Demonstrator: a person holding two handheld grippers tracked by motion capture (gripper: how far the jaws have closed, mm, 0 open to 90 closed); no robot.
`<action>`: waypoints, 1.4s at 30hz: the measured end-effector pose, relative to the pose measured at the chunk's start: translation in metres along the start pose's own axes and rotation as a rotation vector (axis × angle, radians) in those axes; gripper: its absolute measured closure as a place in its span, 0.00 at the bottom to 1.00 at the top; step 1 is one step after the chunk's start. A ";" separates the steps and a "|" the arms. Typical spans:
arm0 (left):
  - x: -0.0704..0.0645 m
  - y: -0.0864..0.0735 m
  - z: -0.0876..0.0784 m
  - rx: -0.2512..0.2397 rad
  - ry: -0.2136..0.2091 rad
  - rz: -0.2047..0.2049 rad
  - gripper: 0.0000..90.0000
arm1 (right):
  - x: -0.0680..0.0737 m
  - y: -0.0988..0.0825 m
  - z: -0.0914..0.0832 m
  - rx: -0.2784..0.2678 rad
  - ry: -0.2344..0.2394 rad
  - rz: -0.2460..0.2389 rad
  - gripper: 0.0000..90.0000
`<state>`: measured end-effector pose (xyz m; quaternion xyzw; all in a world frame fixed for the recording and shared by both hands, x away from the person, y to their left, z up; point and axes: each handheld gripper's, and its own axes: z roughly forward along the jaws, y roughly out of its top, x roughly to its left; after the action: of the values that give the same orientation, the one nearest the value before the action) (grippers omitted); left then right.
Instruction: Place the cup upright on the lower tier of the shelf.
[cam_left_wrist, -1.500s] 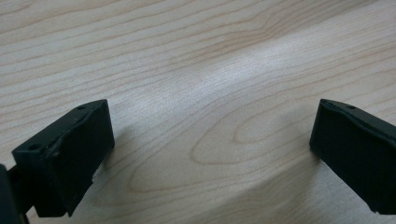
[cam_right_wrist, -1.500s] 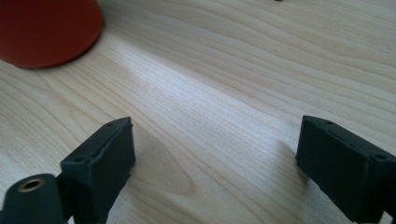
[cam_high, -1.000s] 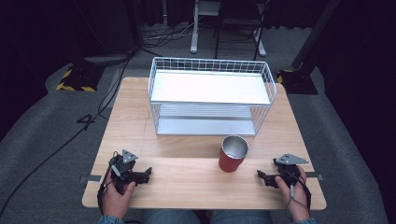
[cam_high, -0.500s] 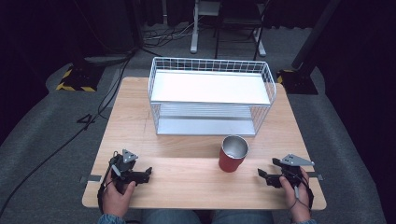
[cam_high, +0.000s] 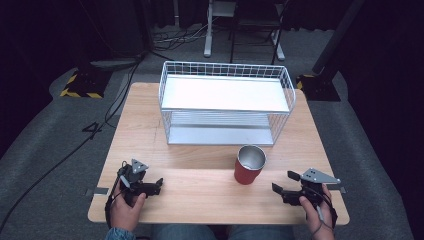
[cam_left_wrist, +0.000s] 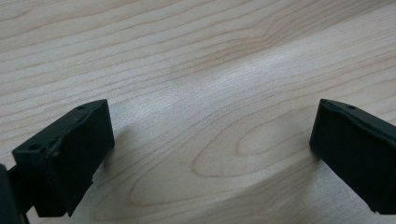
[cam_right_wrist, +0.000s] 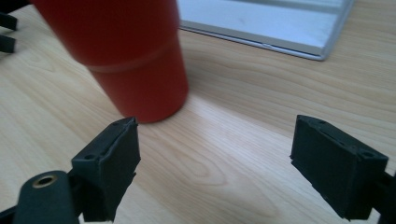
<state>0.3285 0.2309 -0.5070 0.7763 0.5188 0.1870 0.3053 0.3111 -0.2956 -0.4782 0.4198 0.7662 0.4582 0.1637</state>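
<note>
Approach step, as judged. Right gripper (cam_right_wrist: 212, 154) jaws stand apart, empty; red cup (cam_right_wrist: 126, 56) stands just ahead, toward the left jaw. Left gripper (cam_left_wrist: 210, 154) jaws apart, idle. Next: advance, straddle cup, close.

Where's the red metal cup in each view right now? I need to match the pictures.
High view: red metal cup stands right of centre, in front of the white wire shelf rack.
Left gripper view: bare wooden table between open jaws.
Right gripper view: cup upper left.
Shared landmark: the rack's base.
</note>
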 end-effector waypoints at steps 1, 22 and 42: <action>0.000 0.000 0.000 0.000 0.000 0.000 0.00 | 0.000 0.000 0.000 0.000 0.000 0.000 0.18; 0.000 0.000 0.000 0.000 0.000 0.001 0.00 | 0.036 0.010 0.033 0.002 0.100 -0.082 0.18; 0.000 0.000 0.000 0.000 -0.001 0.001 0.00 | 0.045 0.020 0.074 0.002 0.093 -0.075 0.18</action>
<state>0.3285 0.2309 -0.5069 0.7766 0.5185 0.1867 0.3052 0.3409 -0.2134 -0.4945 0.3690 0.7888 0.4698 0.1445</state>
